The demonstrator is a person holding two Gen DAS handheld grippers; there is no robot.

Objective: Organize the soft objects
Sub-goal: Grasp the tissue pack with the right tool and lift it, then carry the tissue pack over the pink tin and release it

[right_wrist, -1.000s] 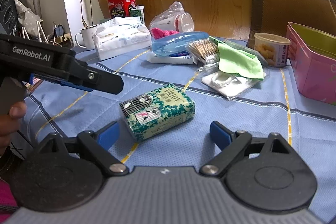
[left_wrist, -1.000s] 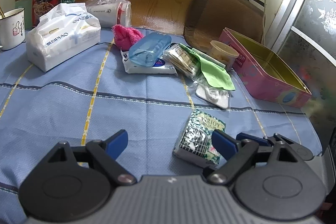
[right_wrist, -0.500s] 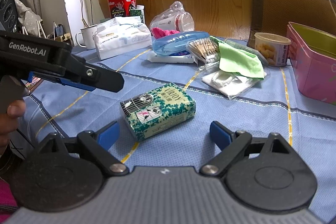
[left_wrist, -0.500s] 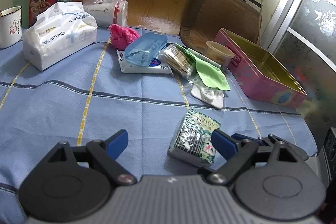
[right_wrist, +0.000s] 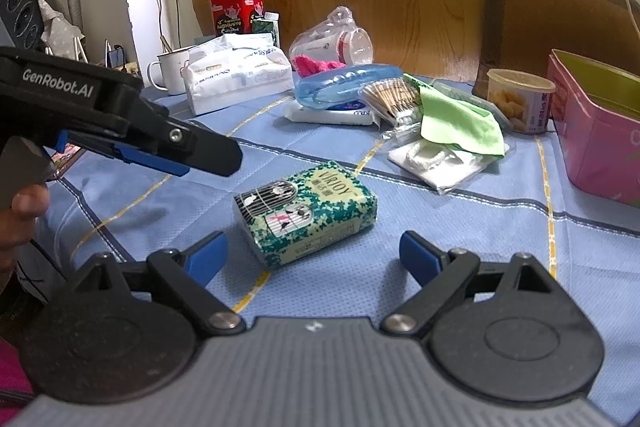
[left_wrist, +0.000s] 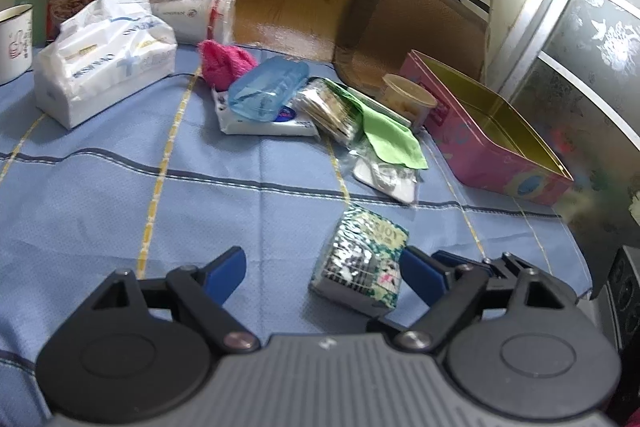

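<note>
A small green-and-white tissue pack (left_wrist: pixel 360 259) lies flat on the blue tablecloth (left_wrist: pixel 240 211). My left gripper (left_wrist: pixel 324 271) has it between its blue fingers, close to the right pad and far from the left one. Its jaws are closing and no pad presses on the pack. In the right wrist view the same pack (right_wrist: pixel 308 211) lies just ahead of my open right gripper (right_wrist: pixel 314 255), and the left gripper (right_wrist: pixel 216 159) reaches in from the left, held by a hand. Further back lie a green cloth (left_wrist: pixel 392 139) and a pink fluffy cloth (left_wrist: pixel 226 63).
An open pink tin box (left_wrist: pixel 500 147) stands at the right. A large white tissue pack (left_wrist: pixel 104 67), a blue plastic case (left_wrist: pixel 268 91), a bag of cotton swabs (right_wrist: pixel 392 95), a snack cup (right_wrist: pixel 520 99) and a mug (right_wrist: pixel 168 71) crowd the back. A brown chair (left_wrist: pixel 412 23) stands behind.
The left jaws have narrowed a little around the small tissue pack. The right gripper and the pack have stayed where they were.
</note>
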